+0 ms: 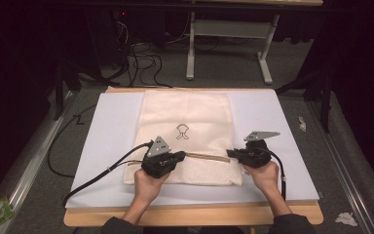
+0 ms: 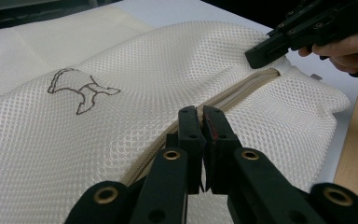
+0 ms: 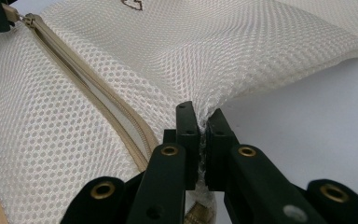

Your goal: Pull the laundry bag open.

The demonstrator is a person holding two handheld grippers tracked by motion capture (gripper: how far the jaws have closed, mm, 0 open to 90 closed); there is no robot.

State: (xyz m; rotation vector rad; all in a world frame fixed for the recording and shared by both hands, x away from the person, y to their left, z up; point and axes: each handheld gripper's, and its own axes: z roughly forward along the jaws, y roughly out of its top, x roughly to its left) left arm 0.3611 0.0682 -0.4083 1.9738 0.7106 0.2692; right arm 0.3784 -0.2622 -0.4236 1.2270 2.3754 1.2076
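Cream mesh zip bag (image 1: 185, 122), light & floppy, near table's front edge. Left gripper (image 2: 200, 116) clenched, prob. on zip pull (image 3: 14, 15); right gripper (image 3: 199, 122) pinching mesh at zip end.

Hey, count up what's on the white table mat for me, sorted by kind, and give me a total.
Mesh zip bag: 1
Hand-held grippers: 2, the left hand-held gripper at the zipper and the right hand-held gripper pinching the mesh at the bag's edge
Total: 3 things on the white mat
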